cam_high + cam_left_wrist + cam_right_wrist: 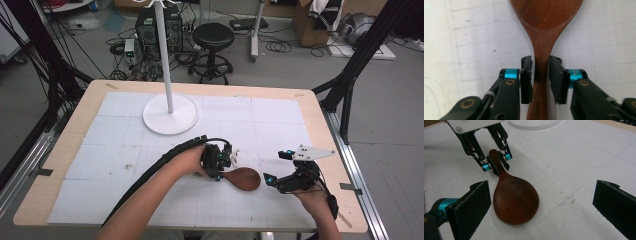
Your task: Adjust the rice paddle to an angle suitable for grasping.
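A dark wooden spoon lies flat on the white gridded mat, bowl toward the right. My left gripper straddles its handle. In the left gripper view the handle runs between the two pads with a thin gap on each side, so the left gripper stands barely open. The right gripper hovers just right of the bowl, wide open and holding nothing. In the right gripper view the spoon lies ahead of the right gripper, with the left gripper at its handle end.
A white stand with a round base and a tall pole sits on the mat at the back centre. The wooden table's edge runs close to the right hand. A black stool stands on the floor behind.
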A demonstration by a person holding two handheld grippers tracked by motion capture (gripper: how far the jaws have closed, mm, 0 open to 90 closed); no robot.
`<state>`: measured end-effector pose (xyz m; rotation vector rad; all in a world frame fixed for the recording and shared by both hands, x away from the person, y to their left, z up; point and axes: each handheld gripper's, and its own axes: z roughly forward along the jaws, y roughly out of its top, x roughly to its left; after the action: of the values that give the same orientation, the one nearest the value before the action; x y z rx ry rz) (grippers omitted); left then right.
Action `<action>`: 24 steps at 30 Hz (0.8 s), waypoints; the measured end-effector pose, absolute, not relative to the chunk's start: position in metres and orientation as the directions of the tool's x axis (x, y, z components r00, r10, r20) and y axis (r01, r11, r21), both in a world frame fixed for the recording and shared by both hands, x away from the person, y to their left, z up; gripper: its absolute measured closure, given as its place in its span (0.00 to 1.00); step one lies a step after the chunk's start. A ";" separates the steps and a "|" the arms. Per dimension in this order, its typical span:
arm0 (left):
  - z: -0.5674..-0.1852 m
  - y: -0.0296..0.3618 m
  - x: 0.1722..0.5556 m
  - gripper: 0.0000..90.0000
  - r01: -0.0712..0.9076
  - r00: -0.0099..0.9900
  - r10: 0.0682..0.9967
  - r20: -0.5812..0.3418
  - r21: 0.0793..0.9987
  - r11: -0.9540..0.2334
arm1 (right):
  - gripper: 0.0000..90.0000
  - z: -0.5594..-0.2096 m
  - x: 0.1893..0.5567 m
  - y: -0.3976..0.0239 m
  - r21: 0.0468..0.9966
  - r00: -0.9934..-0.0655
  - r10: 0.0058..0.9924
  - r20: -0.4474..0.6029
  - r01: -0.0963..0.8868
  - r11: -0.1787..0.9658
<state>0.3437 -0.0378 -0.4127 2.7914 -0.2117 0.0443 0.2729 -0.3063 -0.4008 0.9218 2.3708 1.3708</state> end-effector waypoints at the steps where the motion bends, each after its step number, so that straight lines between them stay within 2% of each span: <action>1: -0.412 -0.037 0.344 0.79 -0.152 0.988 -0.140 0.058 0.331 -0.931 | 0.01 -0.401 0.273 -0.306 0.845 -0.768 0.634 0.094 0.398 0.356; 9: -0.399 -0.031 0.342 0.73 -0.106 0.994 -0.098 0.039 0.353 -0.930 | 0.01 -0.401 0.273 -0.306 0.844 -0.767 0.635 0.096 0.401 0.357; 14: -0.392 -0.027 0.341 0.68 0.021 0.999 0.009 -0.041 0.321 -0.947 | 0.01 -0.401 0.273 -0.306 0.844 -0.768 0.634 0.097 0.401 0.357; 17: -0.388 -0.024 0.339 0.59 0.079 0.996 0.064 -0.058 0.317 -0.945 | 0.01 -0.401 0.273 -0.306 0.844 -0.769 0.633 0.093 0.398 0.359; 20: -0.386 -0.022 0.338 0.56 0.152 0.987 0.130 -0.092 0.296 -0.943 | 0.01 -0.401 0.273 -0.305 0.845 -0.771 0.630 0.093 0.396 0.360; 22: -0.386 -0.020 0.337 0.54 0.176 0.982 0.148 -0.116 0.288 -0.941 | 0.01 -0.401 0.273 -0.304 0.842 -0.772 0.629 0.093 0.398 0.364; 24: -0.385 -0.017 0.336 0.47 0.192 0.977 0.154 -0.147 0.293 -0.937 | 0.01 -0.401 0.273 -0.304 0.842 -0.772 0.629 0.096 0.400 0.363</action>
<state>0.3364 -0.0166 -0.3849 2.8148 0.2522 -0.1748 0.2729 -0.3039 -0.4013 0.9195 2.3831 1.3671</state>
